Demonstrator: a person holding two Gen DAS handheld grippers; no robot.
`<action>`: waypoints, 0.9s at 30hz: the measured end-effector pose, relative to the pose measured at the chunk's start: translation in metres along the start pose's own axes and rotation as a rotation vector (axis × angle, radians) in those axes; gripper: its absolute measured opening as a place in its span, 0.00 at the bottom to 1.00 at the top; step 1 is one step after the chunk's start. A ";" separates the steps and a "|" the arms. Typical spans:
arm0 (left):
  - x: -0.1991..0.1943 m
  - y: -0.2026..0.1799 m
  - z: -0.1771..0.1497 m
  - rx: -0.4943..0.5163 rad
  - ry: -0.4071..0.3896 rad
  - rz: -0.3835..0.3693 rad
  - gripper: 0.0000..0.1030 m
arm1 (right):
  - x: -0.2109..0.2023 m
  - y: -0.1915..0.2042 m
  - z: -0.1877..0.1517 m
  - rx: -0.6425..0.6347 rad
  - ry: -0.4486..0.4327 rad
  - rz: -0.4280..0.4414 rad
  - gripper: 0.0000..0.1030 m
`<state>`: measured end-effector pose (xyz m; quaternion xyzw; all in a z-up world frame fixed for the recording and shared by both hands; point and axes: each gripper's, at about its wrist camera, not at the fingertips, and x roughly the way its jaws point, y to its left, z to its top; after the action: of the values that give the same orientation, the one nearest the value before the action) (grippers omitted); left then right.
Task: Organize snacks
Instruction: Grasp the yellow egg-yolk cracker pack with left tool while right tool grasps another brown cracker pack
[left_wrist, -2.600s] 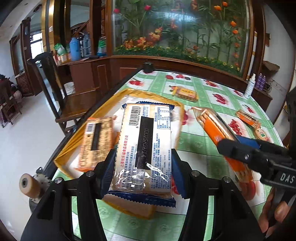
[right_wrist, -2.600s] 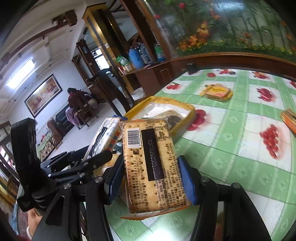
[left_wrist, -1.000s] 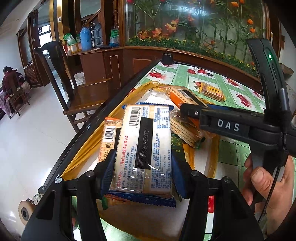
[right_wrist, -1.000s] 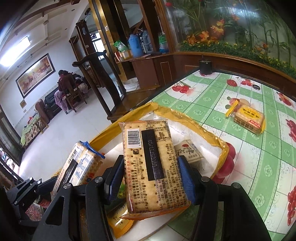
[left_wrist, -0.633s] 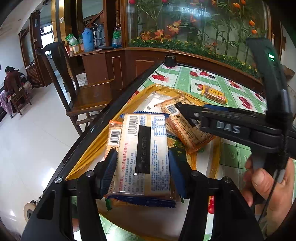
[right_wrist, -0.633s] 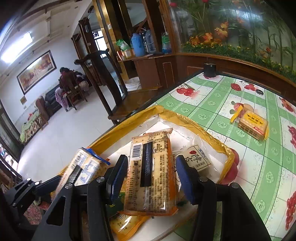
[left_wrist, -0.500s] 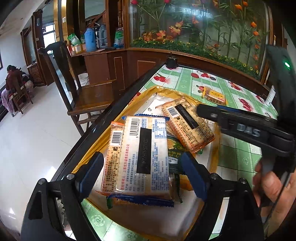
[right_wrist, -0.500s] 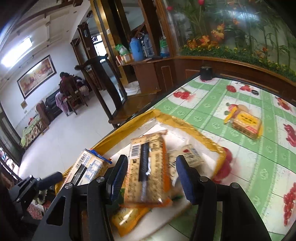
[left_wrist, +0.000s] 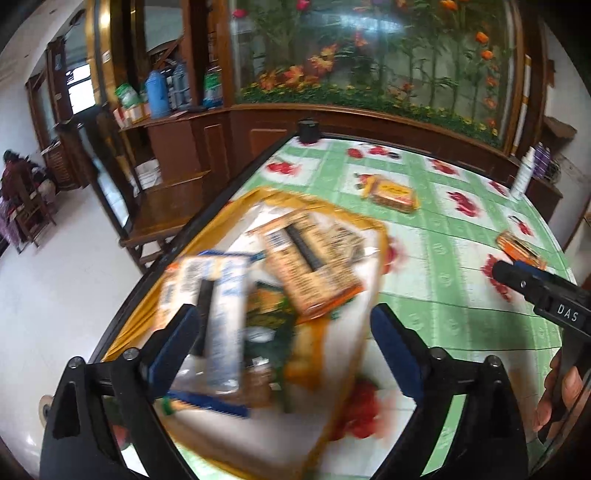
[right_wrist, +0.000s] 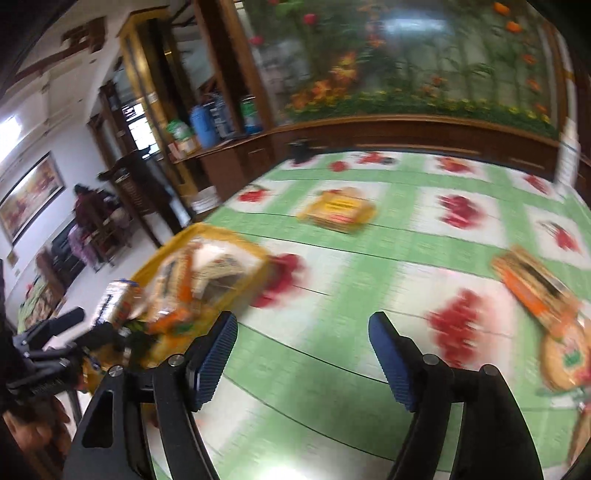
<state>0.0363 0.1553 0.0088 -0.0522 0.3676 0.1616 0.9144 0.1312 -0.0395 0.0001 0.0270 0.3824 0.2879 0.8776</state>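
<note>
A yellow tray (left_wrist: 380, 254) at the table's left edge holds several snack packs, among them a white and blue cracker pack (left_wrist: 221, 306) and a tan cracker pack (left_wrist: 314, 266). My left gripper (left_wrist: 284, 332) is open and empty above the tray's near part. My right gripper (right_wrist: 301, 338) is open and empty over the green tablecloth, to the right of the tray (right_wrist: 258, 273). A yellow pack (right_wrist: 338, 210) lies further back, and an orange pack (right_wrist: 535, 284) lies at the right. The right wrist view is blurred.
The table has a green and white cloth with red fruit prints (left_wrist: 443, 266). A round snack pack (right_wrist: 565, 354) lies at the right edge. A black cup (left_wrist: 309, 131) stands at the far corner, a white bottle (left_wrist: 524, 173) at the far right. A wooden chair (left_wrist: 162, 210) stands left of the table.
Both grippers opened and let their cracker packs go into the tray. The left gripper drew back a little. The right gripper swung to the right, away from the tray.
</note>
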 end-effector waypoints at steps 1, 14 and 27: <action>0.002 -0.010 0.003 0.018 0.000 -0.014 0.94 | -0.003 -0.009 -0.002 0.016 0.002 -0.012 0.73; 0.042 -0.102 0.066 0.080 0.015 -0.145 0.94 | -0.043 -0.113 -0.012 0.179 -0.015 -0.145 0.82; 0.171 -0.158 0.131 0.141 0.118 -0.049 0.94 | -0.037 -0.172 0.009 0.309 -0.033 -0.198 0.85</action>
<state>0.2908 0.0785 -0.0184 -0.0062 0.4297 0.1095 0.8963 0.2009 -0.2005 -0.0151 0.1285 0.4086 0.1372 0.8932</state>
